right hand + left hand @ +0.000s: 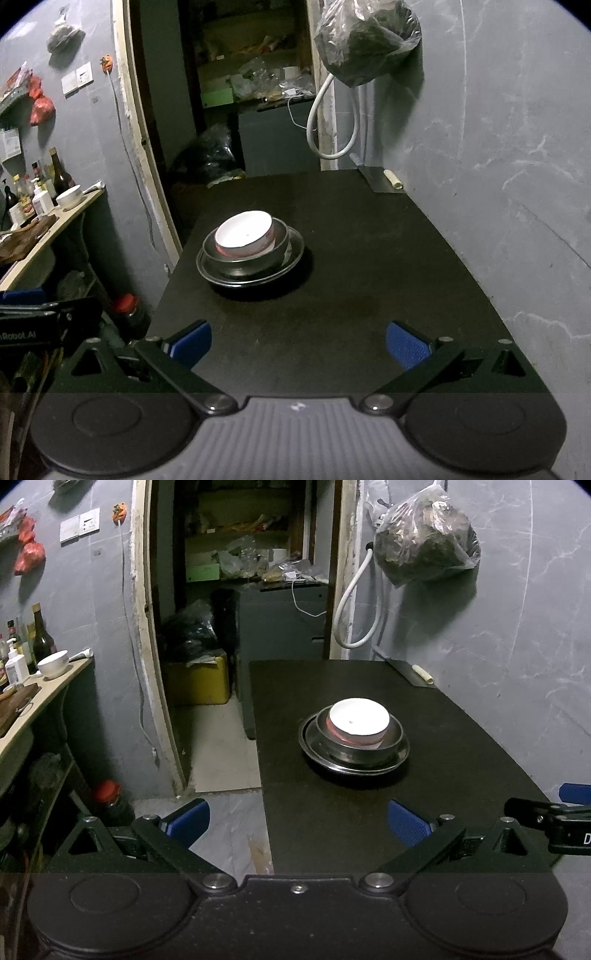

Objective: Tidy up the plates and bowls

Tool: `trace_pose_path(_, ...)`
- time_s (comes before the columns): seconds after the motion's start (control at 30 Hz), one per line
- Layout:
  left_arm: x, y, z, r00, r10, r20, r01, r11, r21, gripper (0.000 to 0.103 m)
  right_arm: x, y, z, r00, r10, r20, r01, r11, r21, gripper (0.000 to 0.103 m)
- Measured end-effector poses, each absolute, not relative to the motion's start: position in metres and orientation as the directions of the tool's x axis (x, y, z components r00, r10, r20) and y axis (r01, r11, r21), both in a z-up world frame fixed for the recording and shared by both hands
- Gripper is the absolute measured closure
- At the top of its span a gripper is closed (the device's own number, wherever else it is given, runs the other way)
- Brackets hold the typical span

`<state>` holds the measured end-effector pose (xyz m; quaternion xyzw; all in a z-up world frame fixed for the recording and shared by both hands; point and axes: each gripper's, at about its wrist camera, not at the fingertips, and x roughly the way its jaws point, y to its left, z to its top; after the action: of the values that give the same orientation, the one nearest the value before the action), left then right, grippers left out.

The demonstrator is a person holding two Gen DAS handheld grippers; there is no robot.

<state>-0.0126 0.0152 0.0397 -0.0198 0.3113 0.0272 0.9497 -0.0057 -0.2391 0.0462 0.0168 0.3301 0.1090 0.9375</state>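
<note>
A white bowl with a red outer band (359,717) (244,234) sits inside a metal bowl (358,748) (243,262), which stands on a metal plate (400,755) (293,258) on the black table (461,760) (388,266). My left gripper (298,825) is open and empty, held back from the stack near the table's front left corner. My right gripper (298,345) is open and empty over the table's front edge, with the stack ahead to its left. The right gripper's side shows at the left wrist view's right edge (554,819).
A counter (44,690) at the left carries bottles (42,637) and a white bowl (53,663) (69,195). A red-capped jar (110,801) (129,310) stands on the floor. A full plastic bag (424,539) (365,37) hangs on the wall. A cleaver (412,672) (382,179) lies at the table's far end.
</note>
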Motion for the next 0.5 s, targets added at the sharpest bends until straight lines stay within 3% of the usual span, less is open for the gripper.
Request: trace_pose_path(0.5, -0.0133, 0.0158, 0.0395, 0.805, 0.040, -0.592, -0.064, 0.998, -0.019, 0.001, -0.0065, -0.2385, 0.0464, 0.758, 0.219, -0.615, -0.199, 0.975, 0.102, 0.000)
